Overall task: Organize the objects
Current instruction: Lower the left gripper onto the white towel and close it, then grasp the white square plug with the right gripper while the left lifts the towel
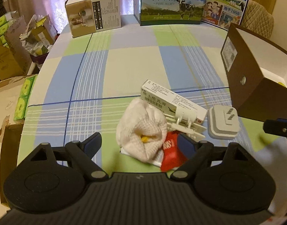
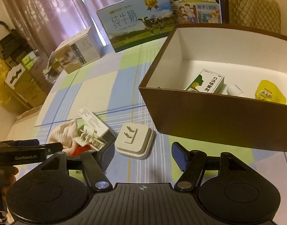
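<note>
A: Desk (image 1: 124,60), round, under a checked cloth of blue, green and cream. Brown box (image 2: 214,120), stiff card, white inside, stands at the right; it already holds a green-and-white carton (image 2: 207,81), a white piece and a yellow pack (image 2: 270,92).

B: And the loose pile?

A: Near the desk's front edge, left of the box: a soft white knitted cloth (image 1: 143,129) resting on a red packet (image 1: 170,154), a long white carton (image 1: 171,101) behind, a white plastic clip (image 1: 184,126) against it, and a square white plug (image 2: 135,140), prongs up, just beside.

B: Grippers?

A: Left gripper (image 1: 143,146) spread wide over the cloth, holding nothing. Right gripper (image 2: 142,154) likewise wide, empty, just short of the plug.

B: Best approach?

A: Probably the plug: close on its flat sides, not the prongs, since smooth rounded plastic may slip; lift clear of the box wall before release.
</note>
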### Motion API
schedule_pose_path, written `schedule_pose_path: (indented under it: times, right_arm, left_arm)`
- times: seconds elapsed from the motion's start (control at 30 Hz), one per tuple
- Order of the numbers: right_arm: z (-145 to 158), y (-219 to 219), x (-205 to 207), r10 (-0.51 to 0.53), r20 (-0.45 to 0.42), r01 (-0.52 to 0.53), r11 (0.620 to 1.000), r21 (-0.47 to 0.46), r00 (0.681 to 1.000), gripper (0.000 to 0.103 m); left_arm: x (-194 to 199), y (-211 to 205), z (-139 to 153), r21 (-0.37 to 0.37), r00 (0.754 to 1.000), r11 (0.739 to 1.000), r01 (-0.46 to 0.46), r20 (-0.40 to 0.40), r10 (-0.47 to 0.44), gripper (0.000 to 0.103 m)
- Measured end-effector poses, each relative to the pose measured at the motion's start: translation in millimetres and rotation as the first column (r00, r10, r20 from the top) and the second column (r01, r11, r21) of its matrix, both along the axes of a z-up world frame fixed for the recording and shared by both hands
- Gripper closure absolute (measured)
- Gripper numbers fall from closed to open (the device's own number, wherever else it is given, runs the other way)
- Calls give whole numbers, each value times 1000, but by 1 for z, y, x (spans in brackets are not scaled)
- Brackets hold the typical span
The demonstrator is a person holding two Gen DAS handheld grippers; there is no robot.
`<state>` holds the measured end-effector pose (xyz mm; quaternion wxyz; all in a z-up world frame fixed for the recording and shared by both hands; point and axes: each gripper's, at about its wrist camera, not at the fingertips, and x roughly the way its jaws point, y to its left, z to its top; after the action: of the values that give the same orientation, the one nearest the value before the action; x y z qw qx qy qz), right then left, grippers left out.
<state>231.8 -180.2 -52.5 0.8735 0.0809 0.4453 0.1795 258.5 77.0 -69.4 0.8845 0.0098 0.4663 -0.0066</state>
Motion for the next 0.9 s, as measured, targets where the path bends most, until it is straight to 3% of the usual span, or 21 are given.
schedule_pose_path:
  times: [0.17,0.27,0.37,0.4,0.5,0.9]
  right_arm:
    - [-3,-2,1,-15,-1,15,1000,-5,1000,39]
    - [-5,-4,1,-22,-4,22,1000,-6,1000,39]
    - [-7,-4,1,-25,-5,25,1000,-1,1000,39]
    - [-7,-3,1,-24,-6,24,1000,-1,1000,39]
    - [-9,0,2,-18,-3,18,1000,-1,1000,39]
    - [-28,38,16,21,-16,-21,999,-34,1000,39]
  left_arm:
    - [14,-1,-13,29,1000,999,26,-13,-25,19]
    - [19,-2,-19,45,999,998,39,-15,-38,28]
    - [20,0,-21,30,998,998,61,-4,-61,47]
    - [19,0,-22,16,997,997,77,1,-77,64]
    - [14,-2,-20,38,995,995,95,33,-97,77]
    - [-11,28,17,-31,993,999,-10,121,14,80]
